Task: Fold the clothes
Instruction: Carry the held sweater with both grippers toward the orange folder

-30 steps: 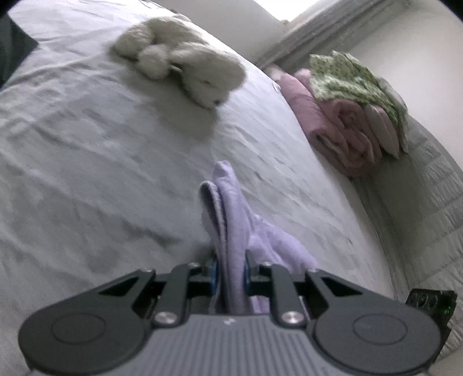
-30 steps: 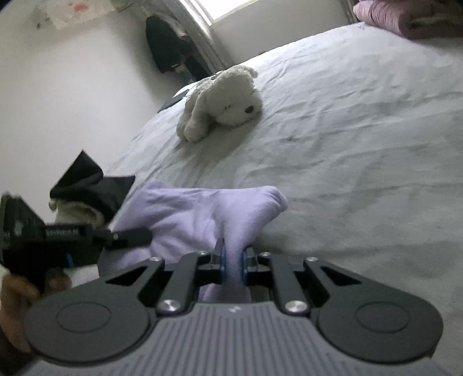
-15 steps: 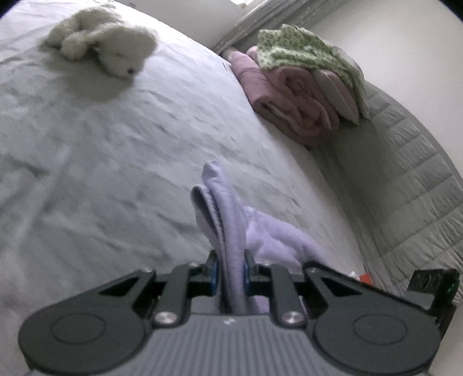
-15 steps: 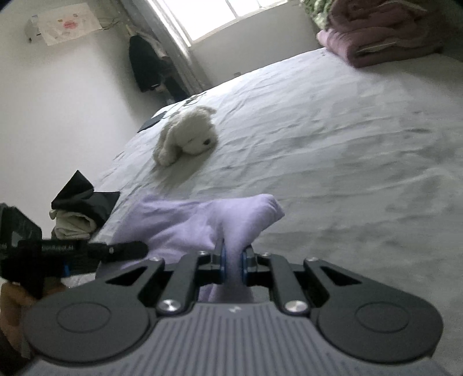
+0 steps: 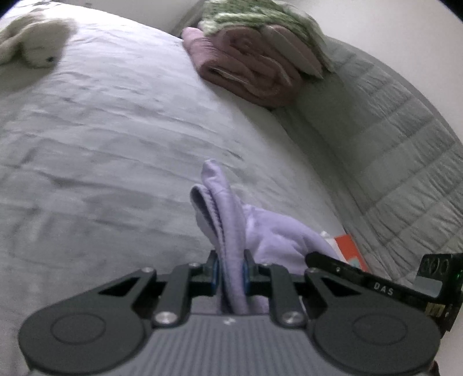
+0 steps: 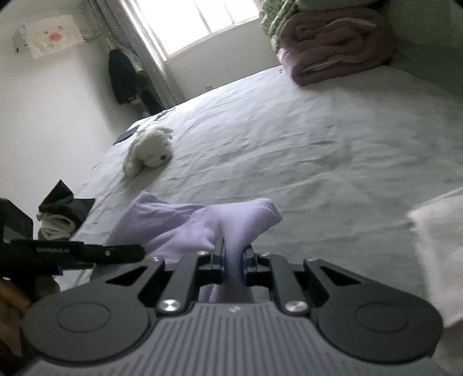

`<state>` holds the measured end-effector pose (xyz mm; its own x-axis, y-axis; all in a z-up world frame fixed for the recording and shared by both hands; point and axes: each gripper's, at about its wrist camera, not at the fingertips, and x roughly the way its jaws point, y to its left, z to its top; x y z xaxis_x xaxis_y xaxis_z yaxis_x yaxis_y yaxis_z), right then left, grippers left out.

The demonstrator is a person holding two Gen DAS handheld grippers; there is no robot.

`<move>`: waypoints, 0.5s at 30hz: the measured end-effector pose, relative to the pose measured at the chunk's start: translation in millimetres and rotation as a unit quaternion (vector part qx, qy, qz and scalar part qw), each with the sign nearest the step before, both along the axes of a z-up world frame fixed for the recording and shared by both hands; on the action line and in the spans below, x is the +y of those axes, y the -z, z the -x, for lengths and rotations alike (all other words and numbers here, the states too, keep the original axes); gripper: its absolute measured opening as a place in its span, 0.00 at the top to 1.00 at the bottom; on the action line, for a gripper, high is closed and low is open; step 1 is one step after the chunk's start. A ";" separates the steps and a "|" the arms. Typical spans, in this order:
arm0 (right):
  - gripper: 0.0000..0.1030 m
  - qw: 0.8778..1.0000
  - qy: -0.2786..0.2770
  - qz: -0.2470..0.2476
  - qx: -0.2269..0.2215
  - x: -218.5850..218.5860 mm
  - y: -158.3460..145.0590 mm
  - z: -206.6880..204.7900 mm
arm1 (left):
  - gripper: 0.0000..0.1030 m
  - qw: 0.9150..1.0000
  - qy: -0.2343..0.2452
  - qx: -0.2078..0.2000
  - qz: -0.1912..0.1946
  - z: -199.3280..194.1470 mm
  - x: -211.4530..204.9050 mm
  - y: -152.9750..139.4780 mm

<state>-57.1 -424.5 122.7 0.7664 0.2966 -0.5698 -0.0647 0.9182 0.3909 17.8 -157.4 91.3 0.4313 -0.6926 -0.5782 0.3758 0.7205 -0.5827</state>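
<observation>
Lilac soft-knit garment [image 5: 222, 202] is bunched up and caught between both tools, raised above the pale grey bed sheet [image 5: 115, 144]. In the left wrist view the left gripper [image 5: 230, 272] has its black jaws drawn nearly together, the blue pads pressing a thick fold of the cloth; the fold stands up out of the jaws and leans away over the bed, while the rest of the cloth spills off to the right side of the tool. There the black bar of the right gripper [image 5: 376, 285] crosses the lower right corner, just beside the cloth.

In the right wrist view the right gripper [image 6: 233, 260] is likewise closed to a narrow gap on a pinch of the same lilac garment [image 6: 202, 222], which bulges forward past the pads and spreads to the left, toward the left gripper [image 6: 72, 254] at the left edge. The cloth runs between the two tools.

Well beyond the garment, a white plush toy dog [image 6: 150, 150] lies on the sheet. A rolled dusty-pink blanket [image 5: 249, 72] with a green patterned cloth [image 5: 254, 14] on top sits at the far edge of the bed, beside a grey quilted headboard [image 5: 390, 138].
</observation>
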 end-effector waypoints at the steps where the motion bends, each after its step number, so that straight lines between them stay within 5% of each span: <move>1: 0.89 1.000 0.003 0.003 0.000 -8.5 -0.6 4.0 | 0.85 1.000 0.006 0.000 0.001 1.2 -11.2 0.1; 15: 0.89 0.996 0.053 0.077 -0.002 -141.6 -6.9 42.6 | 0.85 0.997 0.060 0.022 0.033 8.9 -163.1 5.5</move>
<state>-99.7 -566.1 129.6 0.7910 0.1226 -0.5994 0.0351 0.9690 0.2445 8.9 -320.5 85.8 0.3176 -0.7747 -0.5467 0.4307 0.6315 -0.6447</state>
